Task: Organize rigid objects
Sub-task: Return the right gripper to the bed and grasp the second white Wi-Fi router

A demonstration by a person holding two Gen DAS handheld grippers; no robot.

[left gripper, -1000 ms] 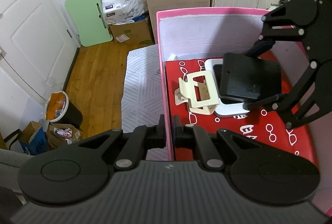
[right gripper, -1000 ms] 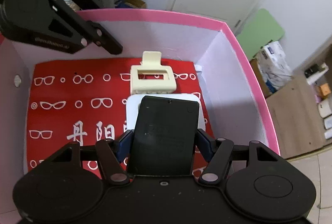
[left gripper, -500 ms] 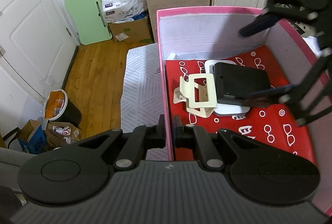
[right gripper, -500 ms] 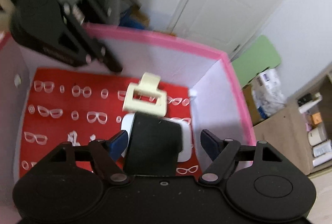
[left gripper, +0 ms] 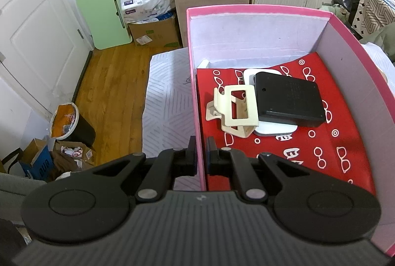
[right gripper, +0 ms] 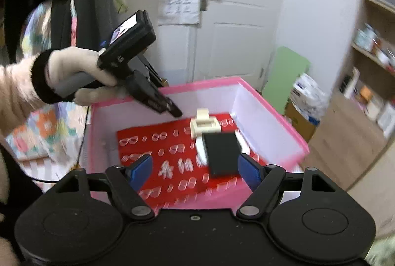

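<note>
3 rigid things lie inside the pink box (left gripper: pixel 350 39) on its red glasses-print liner (left gripper: pixel 328 142): a black case (left gripper: pixel 288 99) stacked on a white pad (left gripper: pixel 276 129), and touching them a cream hair claw (left gripper: pixel 234 110). Left tongs (left gripper: pixel 201 155) pinch the box's wall. Right tongs (right gripper: pixel 195 168) hang spread wide above the box, holding nothing.

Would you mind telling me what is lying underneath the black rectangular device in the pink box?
The black device rests on a flat white slab whose edges show at its near and far ends. The slab lies on the red glasses-print liner. The slab's middle is covered, so its top surface cannot be seen.
</note>
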